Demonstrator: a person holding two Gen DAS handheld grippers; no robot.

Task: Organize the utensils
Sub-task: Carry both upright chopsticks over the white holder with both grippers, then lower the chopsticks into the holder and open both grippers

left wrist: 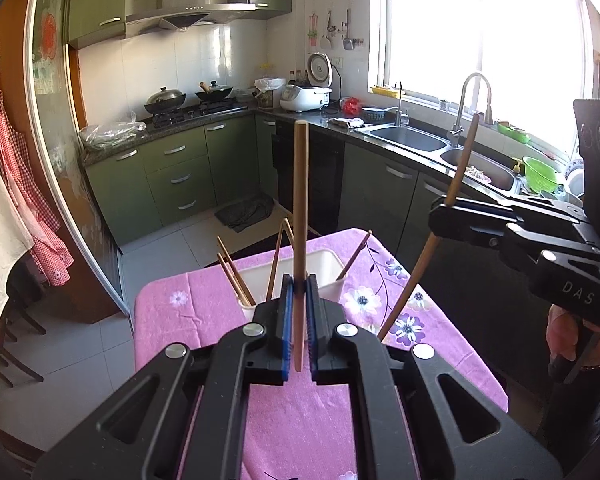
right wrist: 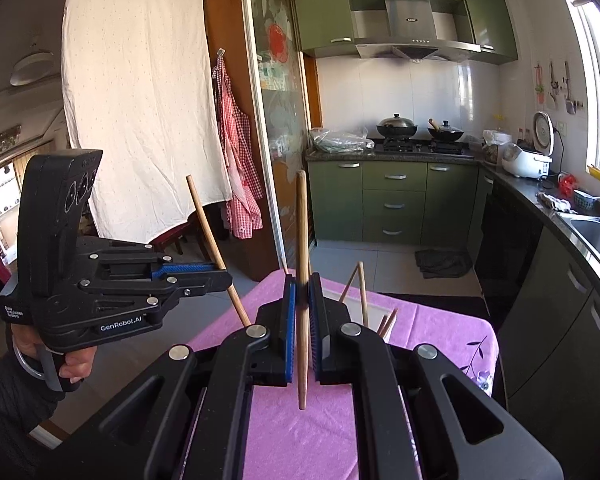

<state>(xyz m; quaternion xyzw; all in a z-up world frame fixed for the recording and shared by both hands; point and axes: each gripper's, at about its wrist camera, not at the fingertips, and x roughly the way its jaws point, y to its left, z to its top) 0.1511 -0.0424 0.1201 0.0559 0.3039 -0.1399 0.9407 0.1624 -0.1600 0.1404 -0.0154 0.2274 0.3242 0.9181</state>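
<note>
Desk (left wrist: 172,320) under pink flower cloth, low and ahead. White holder (left wrist: 332,268) on the cloth, just past both grippers, with 5 or so chopsticks (left wrist: 236,280) leaning inside. Left gripper (left wrist: 299,304): jaws squeezed tight on 1 chopstick (left wrist: 300,208), standing straight up. Right gripper (right wrist: 302,304): jaws squeezed tight on 1 darker chopstick (right wrist: 302,240), also up and down, a bit tilted. Both sticks high over the desk, holder ahead and below. Left gripper looks a bit nearer the holder. Next, probably: tips down into the holder.

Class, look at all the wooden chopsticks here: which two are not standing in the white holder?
The chopstick clamped in the left gripper, and the chopstick clamped in the right gripper; both are lifted clear.
</note>
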